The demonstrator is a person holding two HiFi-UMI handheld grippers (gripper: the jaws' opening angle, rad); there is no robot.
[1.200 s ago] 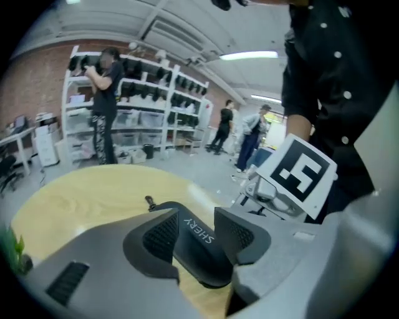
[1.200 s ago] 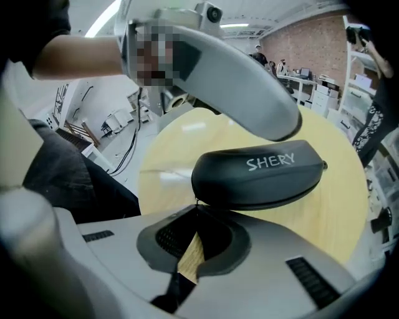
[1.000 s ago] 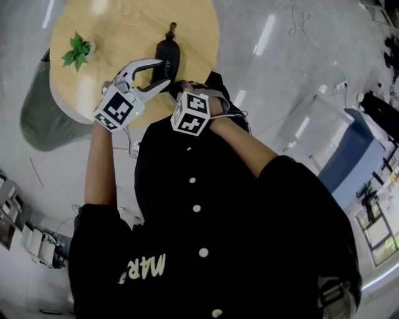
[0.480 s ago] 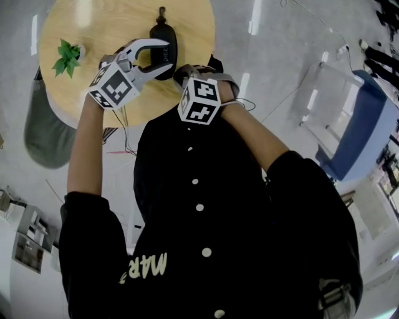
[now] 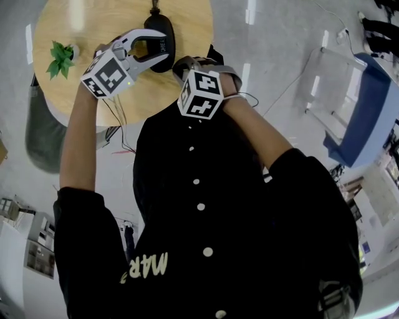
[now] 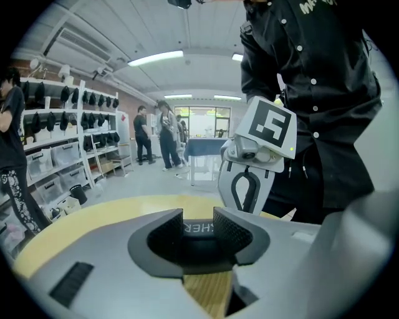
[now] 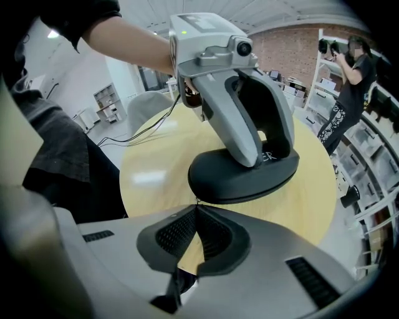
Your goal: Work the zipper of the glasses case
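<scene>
Round pale-wood bench (image 5: 93, 19) carries everything. The person stands at its near edge, reaching over it with both arms. Left gripper (image 6: 198, 230) comes in from the person's left. Its claw stands apart, the tips down on top of the case, with the white lettering showing between the two pads. It spans part of the lid, not the whole body, so I read it as pinning the case flat, not pinching it. That would stop the case sliding when the zip is drawn. Right gripper (image 7: 196, 212) is held low at the near end of the case, nose pointed at the seam. Its claw is closed tip to tip. Black oval hard-shell glasses case (image 7: 237, 180) lies flat near the middle of the bench, long axis running away from the person. The shell halves look together along the visible edge. I cannot see how far the zip is run, and nothing of what is inside shows. Small green leafy plant (image 5: 60, 57) stands well apart to the left, clear of both arms. Small metal zipper pull (image 7: 197, 201) is only a glint at the case's near rim, nipped in the right claw's tips. Judged: grip taken, draw along the seam is next.
</scene>
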